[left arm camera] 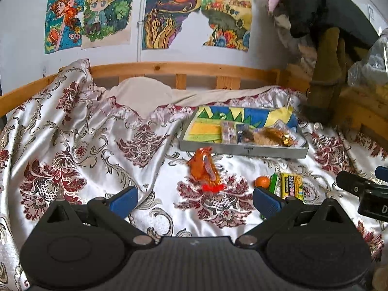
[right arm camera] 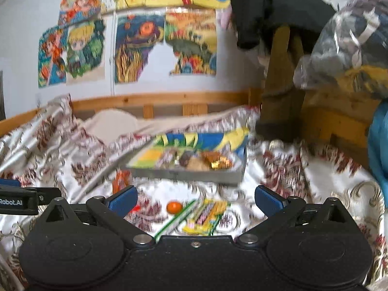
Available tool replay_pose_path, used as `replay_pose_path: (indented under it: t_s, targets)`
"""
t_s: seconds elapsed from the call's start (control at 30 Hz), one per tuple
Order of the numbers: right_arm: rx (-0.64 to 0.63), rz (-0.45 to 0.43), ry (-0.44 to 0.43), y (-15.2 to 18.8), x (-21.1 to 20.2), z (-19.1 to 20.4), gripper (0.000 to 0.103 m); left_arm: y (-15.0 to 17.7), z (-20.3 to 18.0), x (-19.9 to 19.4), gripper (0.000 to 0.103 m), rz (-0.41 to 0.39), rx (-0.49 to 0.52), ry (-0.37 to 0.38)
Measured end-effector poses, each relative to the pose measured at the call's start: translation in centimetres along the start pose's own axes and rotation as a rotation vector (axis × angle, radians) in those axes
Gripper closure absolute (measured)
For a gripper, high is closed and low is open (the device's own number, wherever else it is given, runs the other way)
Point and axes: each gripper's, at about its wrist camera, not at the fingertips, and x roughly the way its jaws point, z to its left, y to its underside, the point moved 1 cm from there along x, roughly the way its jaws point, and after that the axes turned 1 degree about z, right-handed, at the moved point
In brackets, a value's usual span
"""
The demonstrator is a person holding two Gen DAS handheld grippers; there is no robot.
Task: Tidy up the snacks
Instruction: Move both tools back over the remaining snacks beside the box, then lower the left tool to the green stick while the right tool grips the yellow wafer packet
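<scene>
Both grippers, left gripper (left arm camera: 194,200) and right gripper (right arm camera: 195,200), fingers wide apart, empty. Orange packet (left arm camera: 205,169), tangerine (right arm camera: 174,207), yellow pack (right arm camera: 206,214) lie on bedspread (left arm camera: 72,145), short of tray (left arm camera: 242,148). Risk: slick, rumpled satin lets packets slide during pinch.

Left gripper (left arm camera: 195,200): jaws spread wide, nothing between blue finger pads (left arm camera: 123,201), hovering above bed surface, pointing forward and slightly down. Right gripper (right arm camera: 195,200): jaws likewise spread wide, empty, blue pads (right arm camera: 269,200) level with each other; right wrist view blurred. Each gripper's black body visible at edge of other's view: right one at left view's right edge, left one at right view's left edge. Grippers side by side, apart.
</scene>
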Motion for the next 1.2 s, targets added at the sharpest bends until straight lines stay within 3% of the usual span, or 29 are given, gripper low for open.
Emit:
replay_pose_path:
  t_s: [0.33, 0.87, 1.2]
  targets:
    - [0.034, 0.088, 0.021, 0.4, 1.2, -0.3, 0.001, 0.1, 0.1, 0.9, 0.000, 0.068, -0.010, -0.016]
    - [0.027, 0.158, 0.023, 0.5, 2.5, -0.1, 0.001, 0.4, 0.1, 3.1, 0.000, 0.187, -0.049, -0.004]
    - [0.076, 0.267, -0.031, 0.3, 4.8, -0.8, 0.001, 0.6, -0.4, 4.9, 0.000, 0.253, -0.049, 0.010]
